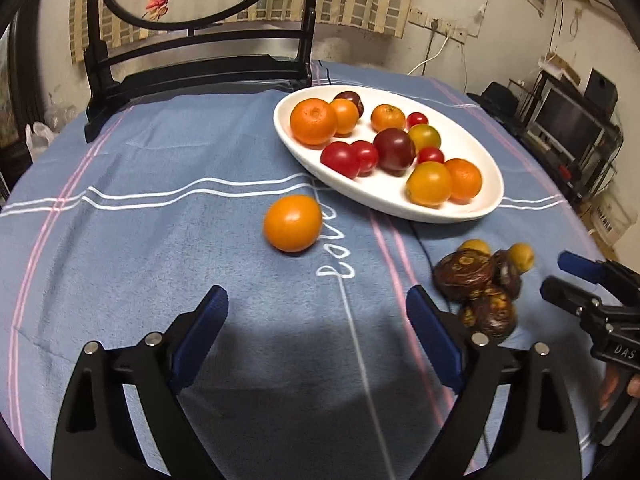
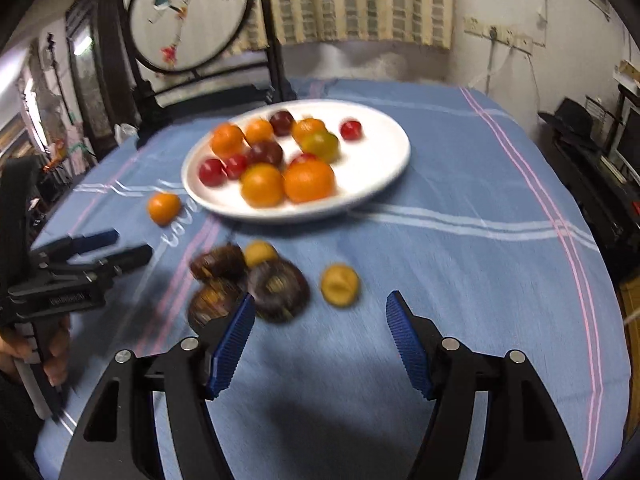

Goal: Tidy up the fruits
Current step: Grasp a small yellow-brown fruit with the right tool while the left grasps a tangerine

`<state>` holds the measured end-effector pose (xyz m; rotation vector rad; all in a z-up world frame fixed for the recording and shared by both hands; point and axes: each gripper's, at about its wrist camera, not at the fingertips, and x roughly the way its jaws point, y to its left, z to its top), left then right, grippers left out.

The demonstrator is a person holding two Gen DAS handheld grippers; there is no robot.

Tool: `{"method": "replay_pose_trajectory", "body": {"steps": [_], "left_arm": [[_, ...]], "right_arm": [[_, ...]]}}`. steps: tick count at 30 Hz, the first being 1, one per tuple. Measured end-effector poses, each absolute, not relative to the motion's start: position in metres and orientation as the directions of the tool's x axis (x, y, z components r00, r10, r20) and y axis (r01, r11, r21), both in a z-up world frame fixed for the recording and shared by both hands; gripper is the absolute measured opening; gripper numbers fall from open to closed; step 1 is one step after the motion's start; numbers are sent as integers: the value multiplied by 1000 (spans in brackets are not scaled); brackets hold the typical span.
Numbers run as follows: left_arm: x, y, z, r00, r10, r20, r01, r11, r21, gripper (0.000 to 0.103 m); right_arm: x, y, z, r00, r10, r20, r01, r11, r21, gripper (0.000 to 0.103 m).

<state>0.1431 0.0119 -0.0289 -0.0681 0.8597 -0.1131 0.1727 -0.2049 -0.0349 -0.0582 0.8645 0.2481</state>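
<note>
A white oval plate (image 1: 472,148) (image 2: 384,148) holds several oranges, red tomatoes and dark plums. One loose orange (image 1: 293,223) (image 2: 164,208) lies on the blue cloth before it. A cluster of dark brown fruits (image 1: 464,272) (image 2: 276,286) and small yellow fruits (image 1: 522,256) (image 2: 340,284) lies to the right. My left gripper (image 1: 318,308) is open and empty, short of the loose orange. My right gripper (image 2: 320,308) is open and empty, just short of the brown cluster and yellow fruit; it also shows in the left wrist view (image 1: 560,276).
A black wooden stand with a round screen (image 1: 192,64) (image 2: 192,40) stands at the table's far left. The blue striped cloth (image 1: 160,220) covers the round table. Shelves and electronics (image 1: 568,120) stand off the right edge.
</note>
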Motion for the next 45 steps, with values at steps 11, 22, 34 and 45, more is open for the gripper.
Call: {"method": "replay_pose_trajectory", "body": {"steps": [11, 22, 34, 45], "left_arm": [[146, 20, -29, 635, -160, -756, 72, 986, -147, 89], [149, 23, -32, 602, -208, -771, 73, 976, -206, 91], [150, 26, -37, 567, -228, -791, 66, 970, -232, 91], [149, 21, -40, 579, -184, -795, 75, 982, -173, 91]], "right_arm": [[179, -209, -55, 583, 141, -800, -210, 978, 19, 66], [185, -208, -57, 610, 113, -784, -174, 985, 7, 58], [208, -176, -55, 613, 61, -788, -214, 973, -91, 26], [194, -187, -45, 638, 123, -760, -220, 975, -27, 26]]}}
